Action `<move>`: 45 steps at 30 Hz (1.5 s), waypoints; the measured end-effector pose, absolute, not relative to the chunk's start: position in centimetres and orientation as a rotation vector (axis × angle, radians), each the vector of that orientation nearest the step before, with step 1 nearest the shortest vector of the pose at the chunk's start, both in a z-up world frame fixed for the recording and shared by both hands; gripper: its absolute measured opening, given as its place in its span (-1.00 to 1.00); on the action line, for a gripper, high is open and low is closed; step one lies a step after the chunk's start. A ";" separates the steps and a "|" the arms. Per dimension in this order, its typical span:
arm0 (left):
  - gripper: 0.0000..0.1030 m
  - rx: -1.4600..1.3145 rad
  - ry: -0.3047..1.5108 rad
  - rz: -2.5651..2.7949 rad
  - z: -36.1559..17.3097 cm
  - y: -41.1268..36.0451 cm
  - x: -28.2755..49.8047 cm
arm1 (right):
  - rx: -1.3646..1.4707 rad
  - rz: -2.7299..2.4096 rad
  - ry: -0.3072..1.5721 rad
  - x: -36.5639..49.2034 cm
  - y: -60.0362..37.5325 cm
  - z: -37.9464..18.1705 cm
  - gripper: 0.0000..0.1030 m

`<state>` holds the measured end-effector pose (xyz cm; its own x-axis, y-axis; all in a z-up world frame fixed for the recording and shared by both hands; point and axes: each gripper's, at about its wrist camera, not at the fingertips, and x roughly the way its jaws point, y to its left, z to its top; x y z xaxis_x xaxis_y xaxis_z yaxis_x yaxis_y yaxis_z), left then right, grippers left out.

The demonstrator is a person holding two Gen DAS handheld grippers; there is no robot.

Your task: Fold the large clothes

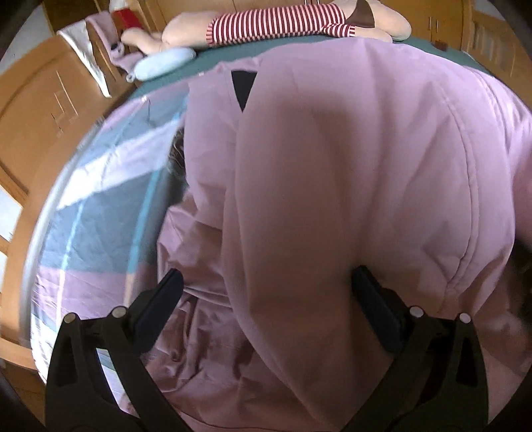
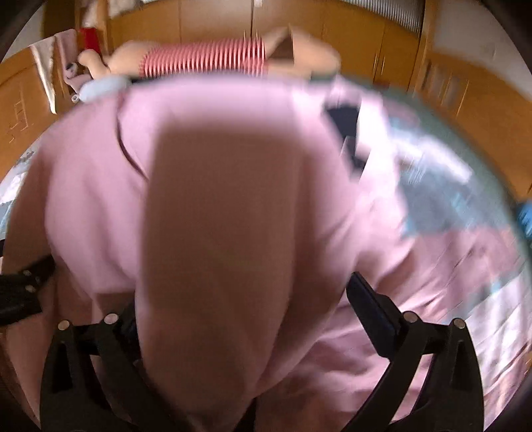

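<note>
A large pink padded coat (image 1: 349, 172) lies spread on the bed and fills both views; it also shows in the right wrist view (image 2: 216, 186). A dark triangular patch (image 1: 244, 88) marks its far edge. My left gripper (image 1: 266, 292) is open, its fingers wide apart, with a thick fold of the coat running between them. My right gripper (image 2: 239, 299) is open too, with a fold of the coat draped between its fingers and over the left one. The left gripper (image 2: 23, 285) shows at the left edge of the right wrist view.
The bed has a pink, grey and white checked sheet (image 1: 96, 212). A big doll in a red-striped top (image 1: 276, 23) and a pale blue cushion (image 1: 163, 61) lie at the far edge. Wooden cupboards (image 2: 449, 86) surround the bed.
</note>
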<state>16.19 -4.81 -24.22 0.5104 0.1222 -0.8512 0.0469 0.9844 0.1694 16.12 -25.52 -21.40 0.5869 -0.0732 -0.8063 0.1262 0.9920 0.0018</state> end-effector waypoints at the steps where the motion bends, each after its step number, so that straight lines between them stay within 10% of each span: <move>1: 0.96 0.174 1.041 0.043 -24.3 -4.8 16.2 | 0.114 -0.108 0.949 16.2 -26.1 -21.7 0.97; 45: 0.96 0.151 1.033 0.043 -24.3 -4.8 17.2 | -0.110 -0.047 0.673 12.5 -21.9 -17.2 0.97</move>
<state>17.22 -4.75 -24.31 0.5128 0.1065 -0.8518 0.0358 0.9888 0.1452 12.53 -21.90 -17.22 0.7812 -0.0785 -0.6194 0.0076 0.9932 -0.1163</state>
